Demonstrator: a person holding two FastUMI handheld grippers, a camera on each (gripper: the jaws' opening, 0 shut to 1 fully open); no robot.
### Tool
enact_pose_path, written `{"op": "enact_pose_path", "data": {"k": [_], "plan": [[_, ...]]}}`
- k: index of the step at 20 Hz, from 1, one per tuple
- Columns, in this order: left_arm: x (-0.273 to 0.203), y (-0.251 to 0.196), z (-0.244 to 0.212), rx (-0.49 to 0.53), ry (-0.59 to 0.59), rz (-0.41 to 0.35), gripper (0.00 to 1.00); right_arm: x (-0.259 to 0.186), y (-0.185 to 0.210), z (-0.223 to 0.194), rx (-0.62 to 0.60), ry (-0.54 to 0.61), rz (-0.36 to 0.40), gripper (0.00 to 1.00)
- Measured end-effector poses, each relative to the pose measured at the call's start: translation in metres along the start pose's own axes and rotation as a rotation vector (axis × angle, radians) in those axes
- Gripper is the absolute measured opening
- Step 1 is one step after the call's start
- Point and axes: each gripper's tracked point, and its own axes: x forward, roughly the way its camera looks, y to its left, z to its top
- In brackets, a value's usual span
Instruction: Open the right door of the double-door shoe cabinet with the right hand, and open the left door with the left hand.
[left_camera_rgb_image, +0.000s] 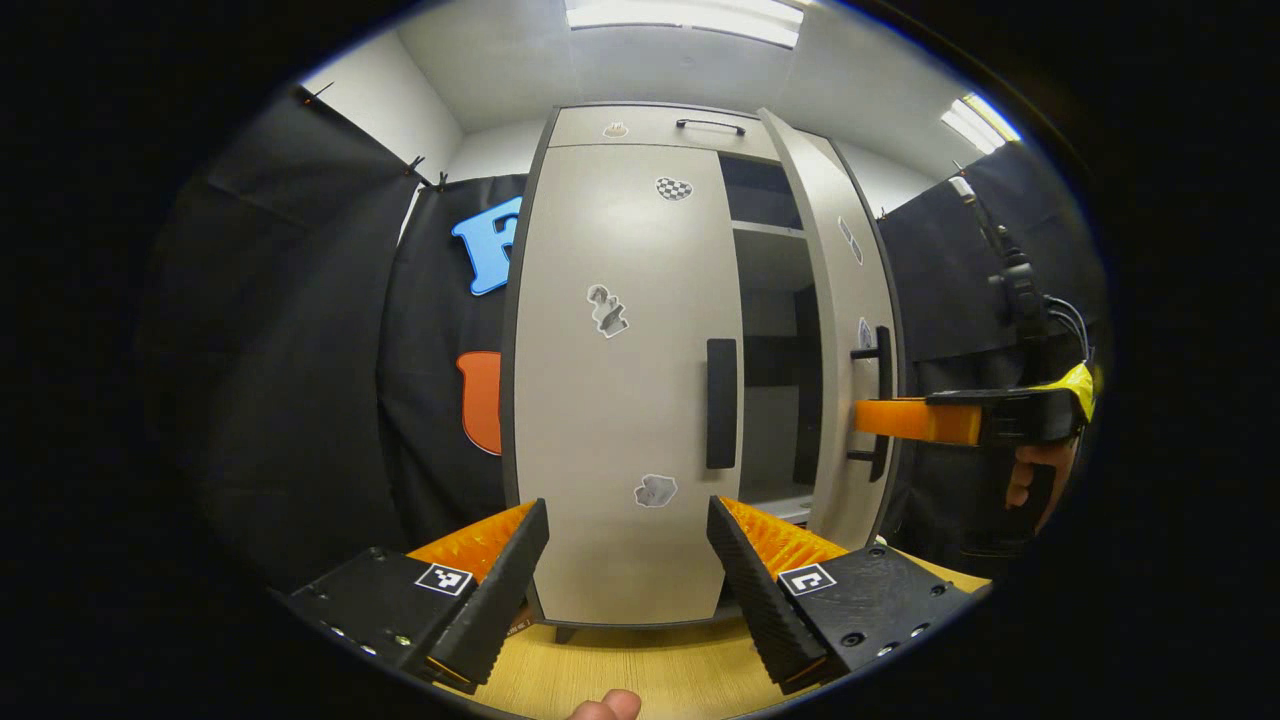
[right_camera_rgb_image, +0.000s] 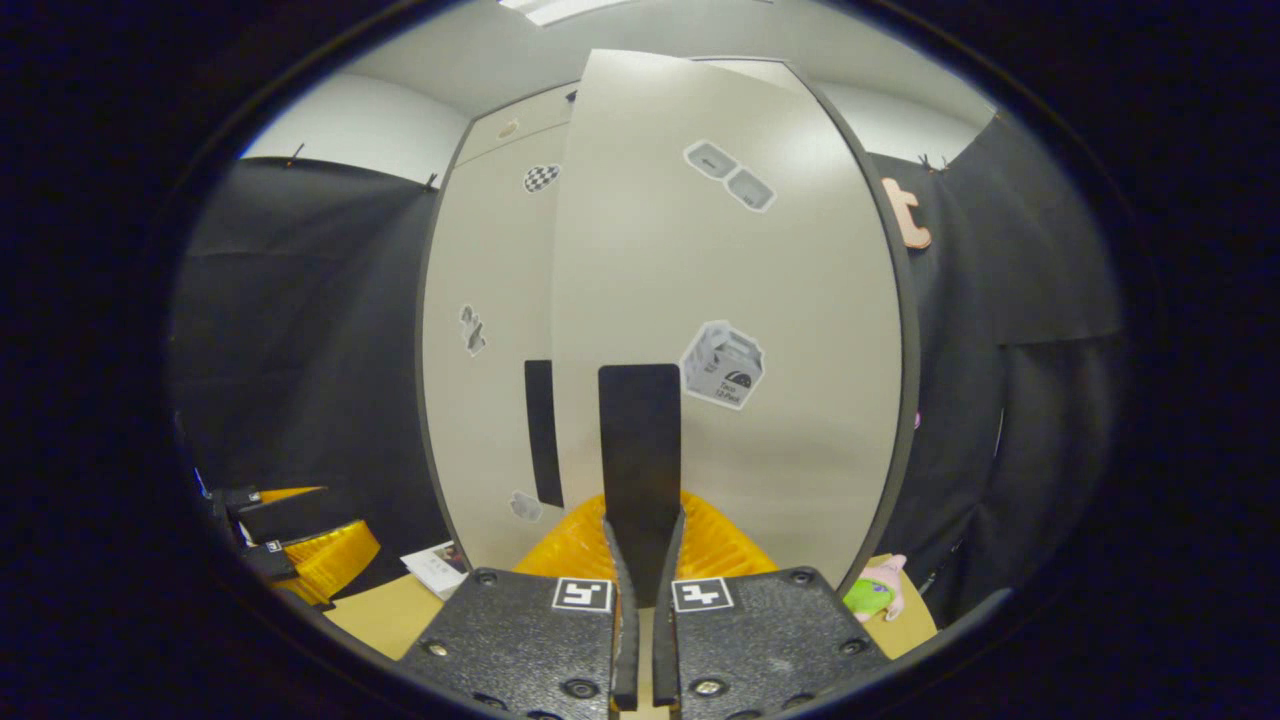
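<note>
the right claw (right_camera_rgb_image: 640, 560) is nearest in the right gripper view, and its two fingers are pressed together on the flat black bar handle of the right door (right_camera_rgb_image: 640, 450). the pale grey right door (right_camera_rgb_image: 740, 300) of the tall grey double-door shoe cabinet (left_camera_rgb_image: 640, 125) stands partly swung out, so the dark shelves inside can be seen in the left gripper view. there the right claw (left_camera_rgb_image: 880, 415) also appears from the side, at the handle, with a hand (left_camera_rgb_image: 1035, 475) behind it.

the left claw (left_camera_rgb_image: 628, 545) is wide apart and holds nothing; it hangs low above the light wooden surface (left_camera_rgb_image: 640, 670), in front of the closed pale grey left door (left_camera_rgb_image: 610, 400). its black vertical handle (left_camera_rgb_image: 721, 403) is above the claw and untouched.

i think the risk now is slipping: the right handle is thin and flat, and if the pull does not follow the arc of the door, the fingers may slide off. the left claw must rise to its handle, and it may bump the door face if it comes too straight.
</note>
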Motion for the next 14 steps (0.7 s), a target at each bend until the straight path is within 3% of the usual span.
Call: {"op": "enact_pose_path", "data": {"k": [7,14], "plan": [[0.005,-0.001,-0.002,-0.018,0.008,0.036,0.95,-0.015,-0.010,-0.001,0.003,-0.003,0.025,0.08],[0.005,-0.011,-0.001,-0.024,0.012,0.048,0.95,-0.022,-0.021,-0.001,-0.005,-0.007,-0.002,0.08]]}}
